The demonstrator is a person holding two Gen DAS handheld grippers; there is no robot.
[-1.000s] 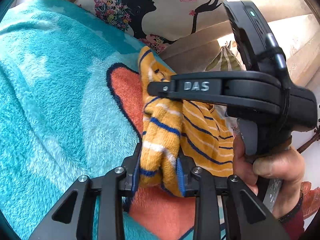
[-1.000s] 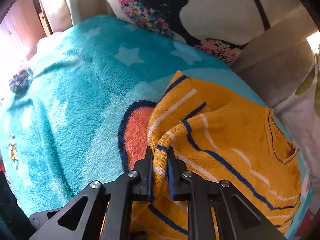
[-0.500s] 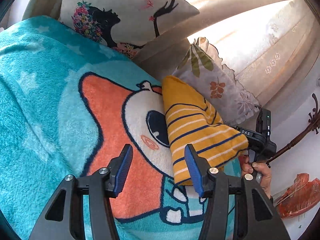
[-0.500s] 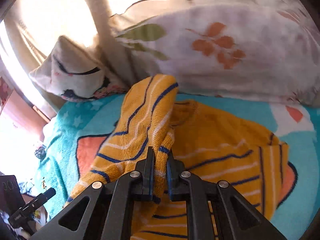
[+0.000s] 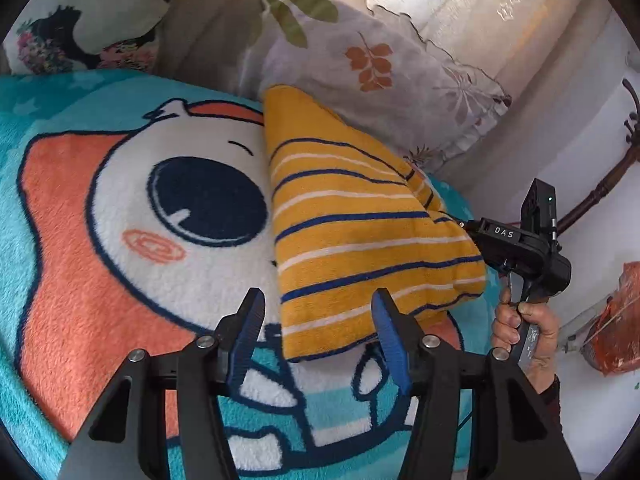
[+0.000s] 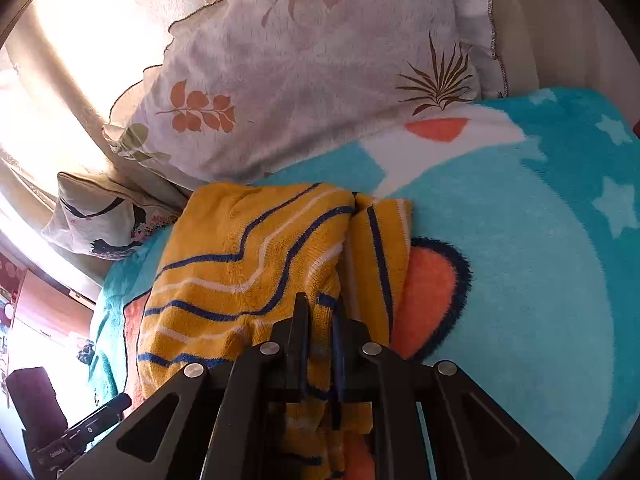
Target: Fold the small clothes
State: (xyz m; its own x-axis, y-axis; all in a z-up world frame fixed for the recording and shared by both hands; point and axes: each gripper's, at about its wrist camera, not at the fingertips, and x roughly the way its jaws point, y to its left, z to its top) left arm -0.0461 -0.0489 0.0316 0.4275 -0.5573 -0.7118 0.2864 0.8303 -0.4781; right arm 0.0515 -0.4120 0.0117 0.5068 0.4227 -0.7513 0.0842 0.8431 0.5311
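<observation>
A small yellow knit garment with blue and white stripes (image 5: pixel 352 224) lies folded on a teal cartoon blanket (image 5: pixel 100 240). My left gripper (image 5: pixel 318 334) is open and empty, hovering just in front of the garment's near hem. My right gripper (image 6: pixel 320 320) is shut on the garment's edge (image 6: pixel 248 256); in the left wrist view it (image 5: pixel 468 226) holds the garment's right side, with the person's hand below it.
A leaf-print pillow (image 5: pixel 384 68) lies right behind the garment, a pillow with a black silhouette (image 5: pixel 80 20) at far left. The blanket (image 6: pixel 540 240) spreads wide to the right. An orange object (image 5: pixel 616 320) sits off the bed's right edge.
My left gripper let go of the garment, opened and drew back. My right gripper carried its held edge over to the right, folding the garment onto itself by the leaf pillow.
</observation>
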